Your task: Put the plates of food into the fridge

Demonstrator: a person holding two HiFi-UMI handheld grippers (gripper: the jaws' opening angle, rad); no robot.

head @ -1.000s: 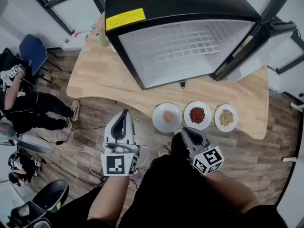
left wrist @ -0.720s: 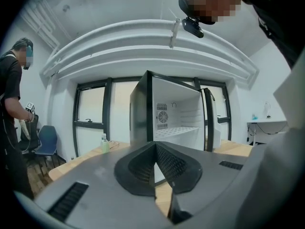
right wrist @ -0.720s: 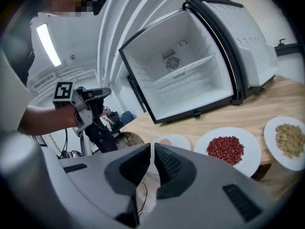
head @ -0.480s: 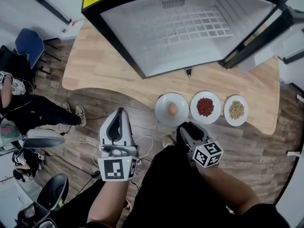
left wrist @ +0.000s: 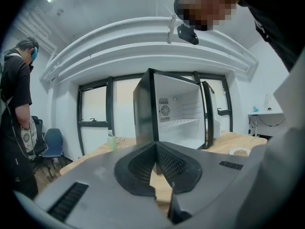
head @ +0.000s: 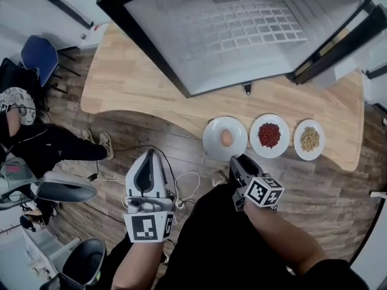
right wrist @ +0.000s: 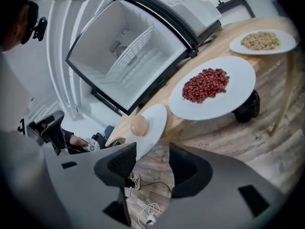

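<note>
Head view: pale wooden bench (head: pixel 139 95) over a plank floor (head: pixel 326 192). Cables (head: pixel 181 183) lie on the floor. A blue chair (head: pixel 39 58) and a person (head: pixel 42 141) are off the bench's left end. The fridge (head: pixel 230 35) sits on the far part of the bench, mouth facing the near edge, door (head: pixel 338 47) swung out to the right. Three plates stand in a left-to-right row along the near edge: egg plate (head: pixel 225 139), red-bean plate (head: pixel 269 135), and grain plate (head: pixel 309 139) nearest the right corner. Bare bench lies between the row and the fridge mouth. Left claw (head: pixel 149 157) and right claw (head: pixel 237 164) are both over the floor, short of the near edge.

Left gripper view: claw closed, pads together, nothing in them, pointing at the fridge.

Right gripper view: claw opening, jaws apart, only floor in the gap. The egg plate's near rim is just ahead of the left pad, untouched.
</note>
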